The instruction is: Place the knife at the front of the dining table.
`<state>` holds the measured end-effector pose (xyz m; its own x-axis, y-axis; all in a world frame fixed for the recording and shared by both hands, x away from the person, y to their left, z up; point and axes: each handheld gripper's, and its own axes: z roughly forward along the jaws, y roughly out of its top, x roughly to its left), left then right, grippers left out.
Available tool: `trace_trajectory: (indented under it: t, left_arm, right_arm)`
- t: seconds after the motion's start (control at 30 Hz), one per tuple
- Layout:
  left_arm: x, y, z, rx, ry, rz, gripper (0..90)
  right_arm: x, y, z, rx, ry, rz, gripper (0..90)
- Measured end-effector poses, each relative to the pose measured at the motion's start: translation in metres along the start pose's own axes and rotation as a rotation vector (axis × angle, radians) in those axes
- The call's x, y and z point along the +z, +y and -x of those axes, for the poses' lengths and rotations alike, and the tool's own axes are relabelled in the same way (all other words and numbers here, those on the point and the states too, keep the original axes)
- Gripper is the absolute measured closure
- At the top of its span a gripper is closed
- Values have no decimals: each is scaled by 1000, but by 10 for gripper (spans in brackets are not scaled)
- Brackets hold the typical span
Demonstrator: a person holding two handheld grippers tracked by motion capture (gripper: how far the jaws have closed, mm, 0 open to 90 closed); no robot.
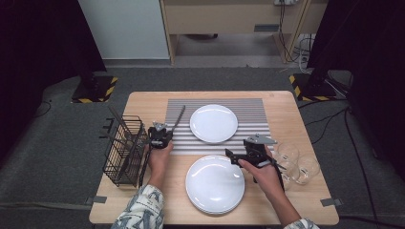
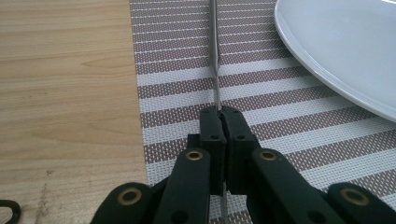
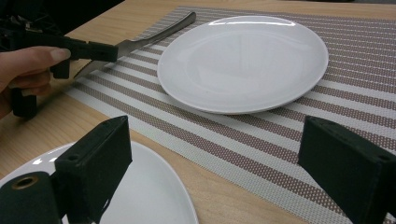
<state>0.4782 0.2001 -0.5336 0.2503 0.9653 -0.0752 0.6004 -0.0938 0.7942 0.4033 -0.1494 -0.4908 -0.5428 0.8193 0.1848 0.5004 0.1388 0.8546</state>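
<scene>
My left gripper is shut on the blade end of a metal table knife. The knife is held on edge over the left part of the striped placemat. Its handle points away, alongside the far white plate. My right gripper stands open with nothing between its jaws, at the far right rim of the near white plate.
A black wire cutlery basket with utensils stands at the table's left edge, close to my left hand. Several clear glasses sit at the right, beside my right hand. The wooden table ends just behind the placemat.
</scene>
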Motion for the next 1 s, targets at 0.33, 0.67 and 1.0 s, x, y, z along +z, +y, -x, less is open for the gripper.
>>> trace_trajectory:
  t: [0.33,0.67,1.0]
  left_arm:
    - [-2,0,-1,-1,37,16,885]
    - [-2,-1,-3,-8,45,2,883]
    - [1,-1,-1,-6,24,-45,869]
  right_arm:
    - [0,0,1,1,0,-1,97]
    - [0,0,0,0,0,-2,97]
    - [1,-1,-1,-4,3,-9,96]
